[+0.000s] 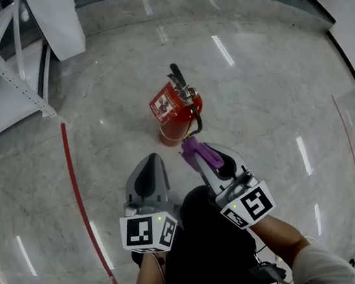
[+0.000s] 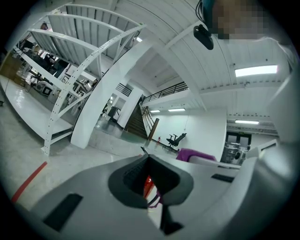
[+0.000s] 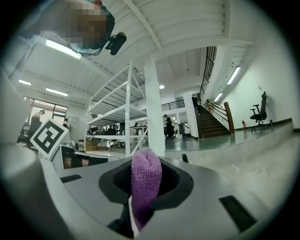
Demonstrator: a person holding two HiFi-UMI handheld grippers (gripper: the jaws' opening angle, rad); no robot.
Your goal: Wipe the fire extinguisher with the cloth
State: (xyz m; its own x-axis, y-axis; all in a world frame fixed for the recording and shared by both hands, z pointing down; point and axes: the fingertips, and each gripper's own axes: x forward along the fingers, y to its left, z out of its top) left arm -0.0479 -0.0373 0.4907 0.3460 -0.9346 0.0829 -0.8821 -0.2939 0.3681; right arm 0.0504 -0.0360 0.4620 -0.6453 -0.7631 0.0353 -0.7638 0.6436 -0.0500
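The extinguisher (image 1: pixel 177 110) stands upright on the floor (image 1: pixel 260 74) at the middle of the head view, so its red body is free all round for wiping. Just below it, the right tool (image 1: pixel 193 148) is clamped on the purple cloth (image 1: pixel 203 157). A folded end pokes past the jaws to serve as the wiping face. It sits close to the base, though I cannot tell if it touches. The left tool (image 1: pixel 153 161), at the extinguisher's lower left, has its jaws together on nothing, probably kept ready to steady the cylinder.
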